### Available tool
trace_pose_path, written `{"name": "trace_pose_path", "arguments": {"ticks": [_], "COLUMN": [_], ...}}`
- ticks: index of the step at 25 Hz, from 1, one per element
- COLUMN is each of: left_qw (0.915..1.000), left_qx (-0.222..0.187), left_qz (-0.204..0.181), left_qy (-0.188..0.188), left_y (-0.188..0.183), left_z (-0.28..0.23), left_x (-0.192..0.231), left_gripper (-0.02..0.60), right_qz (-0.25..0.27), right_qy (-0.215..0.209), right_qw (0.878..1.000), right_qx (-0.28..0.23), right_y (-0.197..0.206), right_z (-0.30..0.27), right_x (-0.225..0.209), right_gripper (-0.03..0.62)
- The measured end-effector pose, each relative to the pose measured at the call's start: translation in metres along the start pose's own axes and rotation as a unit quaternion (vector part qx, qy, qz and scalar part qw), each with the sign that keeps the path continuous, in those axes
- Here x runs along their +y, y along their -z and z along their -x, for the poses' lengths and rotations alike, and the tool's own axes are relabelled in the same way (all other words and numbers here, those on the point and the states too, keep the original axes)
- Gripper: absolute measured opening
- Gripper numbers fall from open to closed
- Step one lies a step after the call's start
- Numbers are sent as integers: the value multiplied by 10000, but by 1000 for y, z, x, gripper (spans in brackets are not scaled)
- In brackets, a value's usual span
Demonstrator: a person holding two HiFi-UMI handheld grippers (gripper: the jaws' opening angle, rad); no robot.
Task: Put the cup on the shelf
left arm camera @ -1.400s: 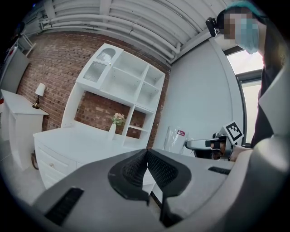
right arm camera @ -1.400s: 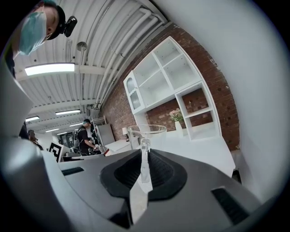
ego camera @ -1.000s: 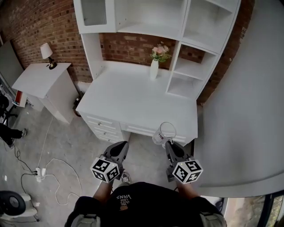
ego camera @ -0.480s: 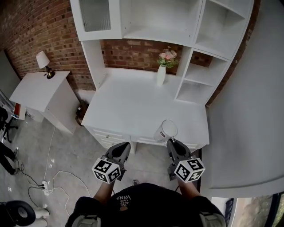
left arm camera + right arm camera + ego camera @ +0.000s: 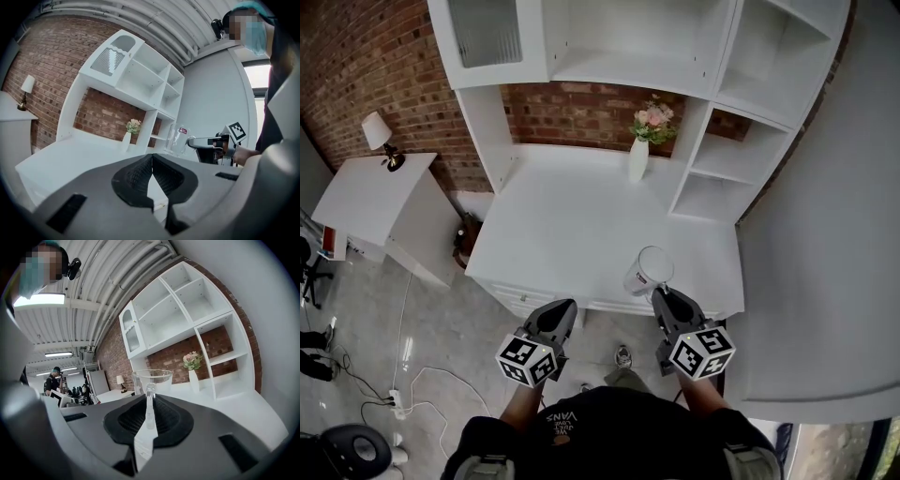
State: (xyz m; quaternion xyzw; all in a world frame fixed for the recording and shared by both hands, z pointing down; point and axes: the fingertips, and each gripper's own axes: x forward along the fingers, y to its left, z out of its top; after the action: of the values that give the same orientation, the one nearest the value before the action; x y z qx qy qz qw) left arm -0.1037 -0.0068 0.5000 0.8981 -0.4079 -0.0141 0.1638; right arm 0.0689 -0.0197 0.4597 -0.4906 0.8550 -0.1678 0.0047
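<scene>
A clear glass cup [image 5: 649, 270] with a handle hangs over the front edge of the white desk [image 5: 572, 225]. My right gripper [image 5: 660, 296] is shut on the cup's handle. In the right gripper view the handle [image 5: 150, 404] stands pinched between the pads, with the cup [image 5: 152, 377] upright beyond them. My left gripper [image 5: 564, 307] is shut with nothing in it, level with the right one and short of the desk front. From the left gripper view the cup [image 5: 178, 139] shows at the right. The white shelf unit [image 5: 712, 155] rises at the back of the desk.
A white vase with pink flowers [image 5: 640, 150] stands at the desk's back, beside the open cubbies. A side table [image 5: 366, 192] with a small lamp [image 5: 377, 136] is to the left. Cables [image 5: 403, 370] lie on the floor. A grey wall [image 5: 825, 234] runs along the right.
Both grippers and the view have come closer to the desk. The cup, held the same way, now hangs over the desk's front edge instead of before it.
</scene>
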Motion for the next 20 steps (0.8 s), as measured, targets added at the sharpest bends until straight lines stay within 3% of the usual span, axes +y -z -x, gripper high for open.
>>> {"name": "trace_pose_path", "arguments": {"ticks": [20], "left_qw": [9971], "left_qx": [-420], "left_qz": [-28], "left_qy": [-635], "left_y": [-41], "left_z": [-142], "left_x": [37], "left_gripper": [8], "right_qz": [778], "right_qy": [-1359], "right_qw": [9871], "right_qx": [329], "right_y": [-102], "right_z": [-123], "right_x": [-103], "right_gripper": [29]}}
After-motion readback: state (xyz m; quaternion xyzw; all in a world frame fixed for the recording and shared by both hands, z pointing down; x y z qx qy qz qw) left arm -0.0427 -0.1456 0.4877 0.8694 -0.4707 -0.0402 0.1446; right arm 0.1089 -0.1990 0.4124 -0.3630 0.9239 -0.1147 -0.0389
